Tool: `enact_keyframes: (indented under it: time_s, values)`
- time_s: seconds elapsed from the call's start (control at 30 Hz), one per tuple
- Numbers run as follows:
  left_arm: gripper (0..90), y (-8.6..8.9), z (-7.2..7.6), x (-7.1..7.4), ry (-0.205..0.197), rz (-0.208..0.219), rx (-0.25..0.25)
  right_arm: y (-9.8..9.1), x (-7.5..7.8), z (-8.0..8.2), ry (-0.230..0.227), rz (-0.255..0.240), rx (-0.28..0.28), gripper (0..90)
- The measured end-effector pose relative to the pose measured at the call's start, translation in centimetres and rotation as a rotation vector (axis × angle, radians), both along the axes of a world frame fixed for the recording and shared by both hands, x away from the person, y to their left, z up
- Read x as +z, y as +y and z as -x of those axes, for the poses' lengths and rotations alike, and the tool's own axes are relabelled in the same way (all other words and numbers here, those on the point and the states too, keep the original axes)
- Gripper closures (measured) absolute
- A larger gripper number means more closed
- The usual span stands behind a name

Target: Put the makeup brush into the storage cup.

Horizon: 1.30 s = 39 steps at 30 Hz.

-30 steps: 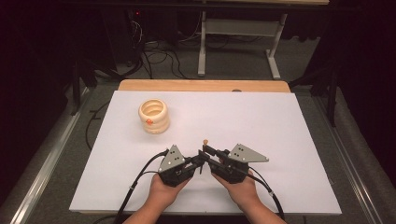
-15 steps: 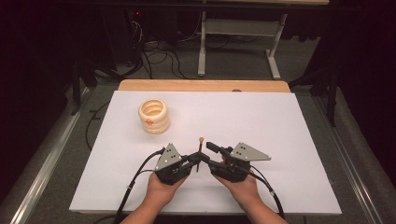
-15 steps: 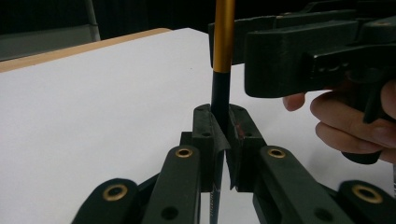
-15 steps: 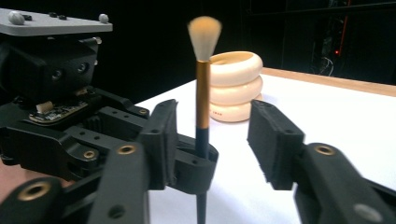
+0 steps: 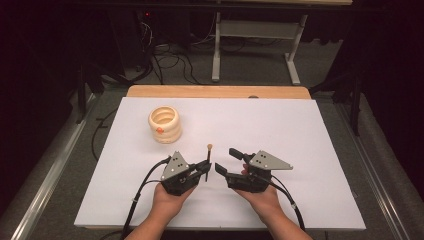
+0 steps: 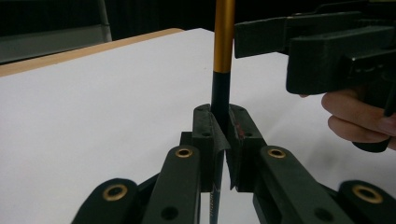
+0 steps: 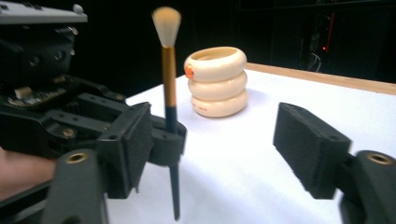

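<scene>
The left gripper (image 5: pixel 204 171) clamps the dark handle of a makeup brush (image 7: pixel 169 88), standing it upright at the table's near middle. The right gripper (image 5: pixel 228 161), its jaws just opening, holds nothing, apparently handing over. The ringed cream holder (image 5: pixel 165 124) waits far left.

The left hand-held gripper (image 6: pixel 223 140) has its two black jaws clamped on the dark handle of a brush (image 6: pixel 223 42), which stands upright with a gold ferrule above. The right hand-held gripper (image 6: pixel 327 51) sits just beside it at upper right, fingers (image 6: pixel 355 121) underneath. White desk (image 6: pixel 102 102) lies behind.
</scene>
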<state>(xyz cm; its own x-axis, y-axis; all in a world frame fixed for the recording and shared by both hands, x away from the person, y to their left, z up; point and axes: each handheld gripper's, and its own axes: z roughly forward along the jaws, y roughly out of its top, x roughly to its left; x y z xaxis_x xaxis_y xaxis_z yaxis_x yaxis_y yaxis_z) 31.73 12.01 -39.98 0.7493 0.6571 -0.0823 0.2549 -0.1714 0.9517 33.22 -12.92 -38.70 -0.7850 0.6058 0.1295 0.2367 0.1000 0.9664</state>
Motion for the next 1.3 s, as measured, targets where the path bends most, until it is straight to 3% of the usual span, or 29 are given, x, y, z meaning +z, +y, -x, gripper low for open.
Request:
enact_keyframes:
  time_s: [0.5,1.3]
  values:
    - [83.3,1.7,-0.5,0.5,-0.003,0.017,0.045,-0.7,-0.3,-0.8,-0.011,0.089,-0.066,1.3]
    - [83.3,3.5,-0.9,0.8,-0.020,-0.004,0.100,-3.3,-0.2,-1.1,-0.031,0.100,-0.123,0.9]
